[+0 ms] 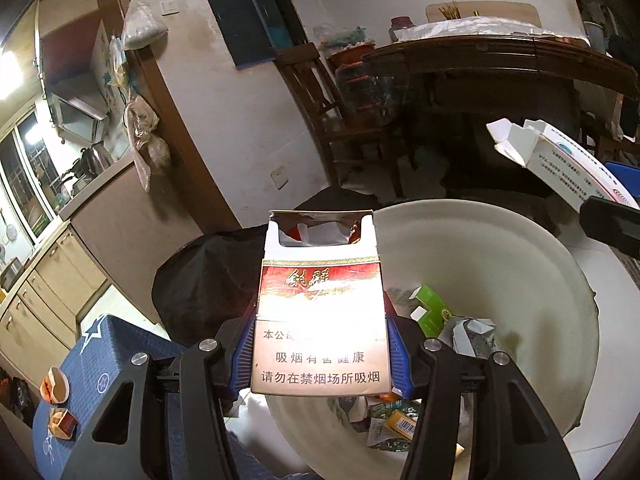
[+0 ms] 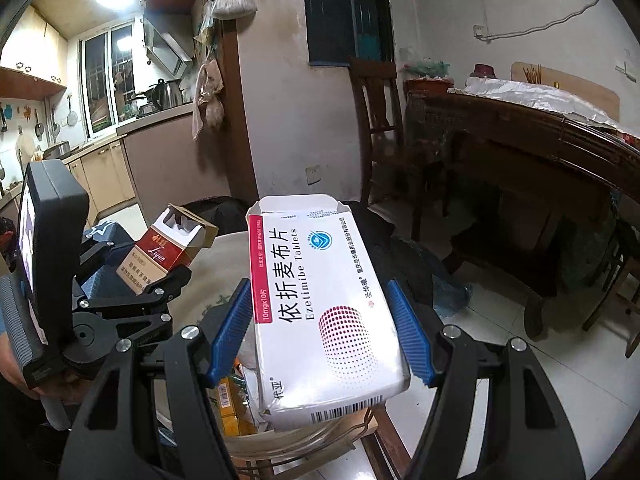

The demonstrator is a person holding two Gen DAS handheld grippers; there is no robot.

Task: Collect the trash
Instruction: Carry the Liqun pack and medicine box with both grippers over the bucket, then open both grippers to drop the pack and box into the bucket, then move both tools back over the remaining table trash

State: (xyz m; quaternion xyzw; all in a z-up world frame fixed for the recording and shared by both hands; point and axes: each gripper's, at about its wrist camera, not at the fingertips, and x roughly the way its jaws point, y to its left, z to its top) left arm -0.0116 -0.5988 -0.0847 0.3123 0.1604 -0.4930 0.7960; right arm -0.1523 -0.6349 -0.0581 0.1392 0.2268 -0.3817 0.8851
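Left claw [image 1: 320,344]: clamped on opened cigarette pack [image 1: 320,312], blue pads pressed to both long sides, pack upright, held above near rim of pale round bin [image 1: 520,248]. Right claw [image 2: 320,328]: closed on white tablet box [image 2: 324,304], end flaps open, box tilted, likewise poised over bin [image 2: 208,276]. Bin contents: green carton [image 1: 432,310], crumpled white wrapper [image 1: 472,338], yellow barcoded pack [image 1: 402,422], further scraps below. Dark bag [image 1: 208,280] bunched just beside bin, on far left side. Risks, judged: cigarette pack near rim rather than centre, so early release likely to drop it outside bin or onto dark bag; thin card of both items liable to crush or twist under clamp and hang on a pad at opening; both claws crowding one mouth, collision possible if lowered together; tablet box long and light, apt to bridge rim or slide off if released flat. View differences: left wrist view alone shows depth of bin and trash already inside, plus blue patterned bench [image 1: 112,360] with torn orange cup [image 1: 56,386] and small red-brown box [image 1: 62,422] not yet collected; right wrist view alone shows left claw from outside, phone-like screen on its body, hand beneath, and printed face of tablet box; in left view tablet box only as edge at upper right
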